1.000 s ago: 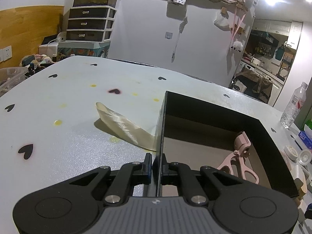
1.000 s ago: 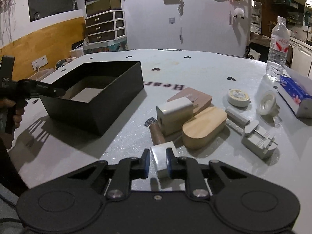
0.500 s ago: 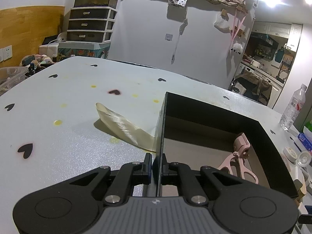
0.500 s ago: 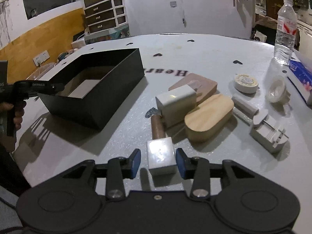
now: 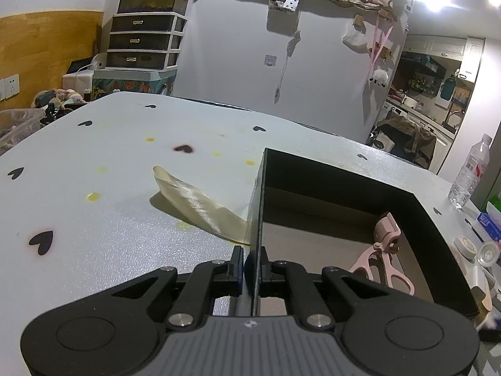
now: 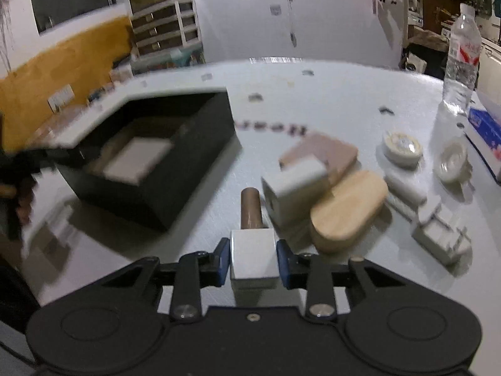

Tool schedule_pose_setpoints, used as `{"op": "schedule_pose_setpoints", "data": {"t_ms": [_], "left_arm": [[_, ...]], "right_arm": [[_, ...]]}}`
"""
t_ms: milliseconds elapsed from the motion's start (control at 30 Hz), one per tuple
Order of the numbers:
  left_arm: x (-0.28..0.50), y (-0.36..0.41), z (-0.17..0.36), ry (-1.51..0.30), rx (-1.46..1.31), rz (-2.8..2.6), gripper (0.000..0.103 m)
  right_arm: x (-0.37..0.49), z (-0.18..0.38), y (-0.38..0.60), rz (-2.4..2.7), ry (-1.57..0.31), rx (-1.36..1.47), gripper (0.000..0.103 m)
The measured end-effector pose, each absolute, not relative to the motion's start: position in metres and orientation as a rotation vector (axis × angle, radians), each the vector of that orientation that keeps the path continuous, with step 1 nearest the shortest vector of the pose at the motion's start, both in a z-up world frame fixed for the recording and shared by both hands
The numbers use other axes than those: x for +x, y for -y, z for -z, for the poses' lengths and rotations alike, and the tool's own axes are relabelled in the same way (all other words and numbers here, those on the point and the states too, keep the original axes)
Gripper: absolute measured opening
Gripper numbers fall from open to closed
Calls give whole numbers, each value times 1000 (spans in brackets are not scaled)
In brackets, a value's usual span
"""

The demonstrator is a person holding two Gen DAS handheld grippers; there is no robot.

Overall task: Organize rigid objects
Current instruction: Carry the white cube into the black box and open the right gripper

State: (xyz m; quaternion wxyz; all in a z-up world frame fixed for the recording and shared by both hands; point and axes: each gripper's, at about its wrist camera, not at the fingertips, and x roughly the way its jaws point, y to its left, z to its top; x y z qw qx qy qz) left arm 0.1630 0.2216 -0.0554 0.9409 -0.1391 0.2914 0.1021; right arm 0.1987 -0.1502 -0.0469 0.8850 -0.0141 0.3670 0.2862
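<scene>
- Left wrist view: my left gripper is pinched tight on the near wall of the black box, one finger outside it and one inside, the thin wall edge running straight up between them.
- The box sits on the pale table printed with small black hearts. Inside it, a pink tool with loop handles lies against the right-hand wall on the brown floor of the box; I see nothing else in there from this angle.
- A curled strip of cream ribbon lies on the table just outside the box's left wall, touching its foot.
- Past the box's right side stand a clear water bottle and a small roll of tape.
- Right wrist view, blurred: my right gripper is closed onto the white head of a small mallet, blue pads against both sides; its brown handle points away from me.
- The mallet is near the box, to the right of it and not inside. A pale flat patch shows on the box floor; I cannot tell what it is.
- Right of the mallet lie a white block, a light oval wooden piece, a pinkish-brown slab and a small white clamp-like piece, clustered together.
</scene>
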Motion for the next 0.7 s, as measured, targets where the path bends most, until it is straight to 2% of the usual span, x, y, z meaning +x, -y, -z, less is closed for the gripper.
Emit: {"op": "schedule_pose_setpoints", "data": {"t_ms": [200,367,700], "left_arm": [[163,-222,55,-592,-277,-202,8],[164,-223,56,-590,-270,-191,8],[164,-226,57,-591,-270,-171,9]], "right_arm": [[213,2,124,-718,-655,-59,32],[244,-17,72,-884,-624,-236,32],[283,9,-52,-1129,-633,-700,32]]}}
